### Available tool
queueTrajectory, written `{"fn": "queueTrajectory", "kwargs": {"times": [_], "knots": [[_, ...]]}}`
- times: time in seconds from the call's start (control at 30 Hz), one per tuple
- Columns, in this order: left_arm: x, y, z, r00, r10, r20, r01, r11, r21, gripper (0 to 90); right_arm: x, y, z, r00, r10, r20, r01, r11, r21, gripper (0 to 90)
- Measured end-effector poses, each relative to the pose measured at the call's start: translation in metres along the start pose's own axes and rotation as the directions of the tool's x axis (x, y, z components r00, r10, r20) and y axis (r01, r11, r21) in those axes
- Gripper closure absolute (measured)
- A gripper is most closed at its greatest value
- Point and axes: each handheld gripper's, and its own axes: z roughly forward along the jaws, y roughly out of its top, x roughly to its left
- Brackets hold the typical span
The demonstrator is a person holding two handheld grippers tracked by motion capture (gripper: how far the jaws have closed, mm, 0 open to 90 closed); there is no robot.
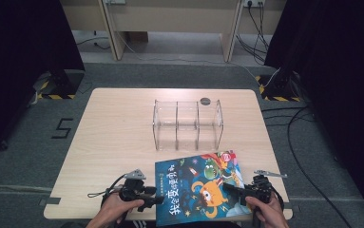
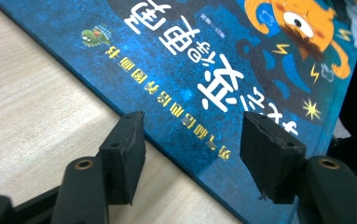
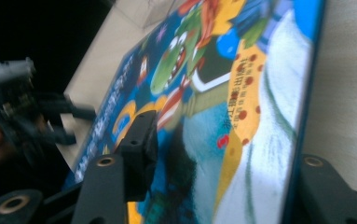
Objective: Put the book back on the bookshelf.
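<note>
A thin, glossy picture book [image 1: 199, 186] lies flat near the front edge of the pale wood-grain tabletop [image 1: 113, 137], its lower corner reaching the rim; the cover is deep blue, printed with an orange one-eyed creature, a green toothy one and large white characters, and its long spine edge looks straight and crisp in the left gripper view. The left tongs [image 1: 157, 200] sit at the book's left edge, held by a hand [image 1: 115, 209]; in the left gripper view [image 2: 192, 154] the two matte black rubbery pads [image 2: 125, 154] stand wide apart, released, one over bare wood and the other over the blue cover [image 2: 204, 70], straddling the edge without pinching it. The right tongs [image 1: 231, 189] come in from the book's right side; in the right gripper view [image 3: 223, 154] one black pad [image 3: 141, 144] hangs over the shiny cover [image 3: 223, 93] and the other jaw lies beyond the book's right edge, so they are spread too, holding nothing; whether that pad actually touches the cover is hard to tell through the blur. Behind the book, near the middle of the tabletop, stands a clear rectangular acrylic rack [image 1: 187, 124] split by transparent dividers into three upright compartments; it is just apart from the book's far corner.
</note>
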Motion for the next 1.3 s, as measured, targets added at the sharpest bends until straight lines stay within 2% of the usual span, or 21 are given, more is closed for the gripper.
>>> {"fn": "queueTrajectory", "kwargs": {"times": [0.17,0.33,0.4,0.67,0.8,0.83,0.9,1.13,1.27,1.3], "knots": [[-0.001,-0.001,0.0,1.0,0.007,-0.007,-0.007,0.9999,-0.008,40.9,0.002,0.002,-0.002,0.9955,-0.093,-0.016,0.093,0.996,-0.013,49.7],[0.0,-0.001,0.0,1.0,0.004,-0.003,-0.004,0.9999,-0.01,40.3,0.003,0.003,-0.003,0.9933,-0.114,-0.018,0.114,0.993,-0.016,49.7],[0.001,-0.001,0.0,1.0,-0.002,0.003,0.002,0.9999,-0.013,40.2,0.006,0.005,-0.003,0.9885,-0.151,-0.014,0.15,0.988,-0.026,49.6],[0.001,-0.001,-0.001,1.0,-0.005,0.004,0.005,0.9998,-0.018,34.9,0.008,0.008,-0.005,0.9792,-0.202,-0.017,0.202,0.979,-0.042,49.3],[0.003,-0.001,-0.001,0.9999,-0.006,-0.015,0.006,0.9995,-0.031,33.8,0.013,0.011,-0.007,0.959,-0.283,-0.018,0.281,0.957,-0.075,49.0],[0.003,-0.001,-0.001,0.9994,0.012,-0.034,-0.013,0.9995,-0.029,33.8,0.015,0.011,-0.007,0.9579,-0.287,-0.016,0.285,0.956,-0.075,48.9],[0.003,-0.001,-0.001,0.9992,0.013,-0.037,-0.014,0.9993,-0.033,33.8,0.015,0.011,-0.008,0.9547,-0.297,-0.014,0.295,0.952,-0.08,48.9],[0.003,0.0,0.001,0.9991,0.017,-0.038,-0.019,0.9989,-0.042,32.5,0.018,0.013,-0.009,0.9325,-0.36,-0.023,0.356,0.928,-0.108,48.9],[0.003,0.001,0.003,0.9993,0.019,-0.031,-0.021,0.9984,-0.053,30.0,0.018,0.014,-0.01,0.9301,-0.367,-0.022,0.362,0.926,-0.109,48.8],[0.003,0.003,0.006,0.9998,0.015,-0.009,-0.016,0.9983,-0.057,29.3,0.019,0.014,-0.01,0.9296,-0.368,-0.023,0.363,0.925,-0.11,48.8]]}}
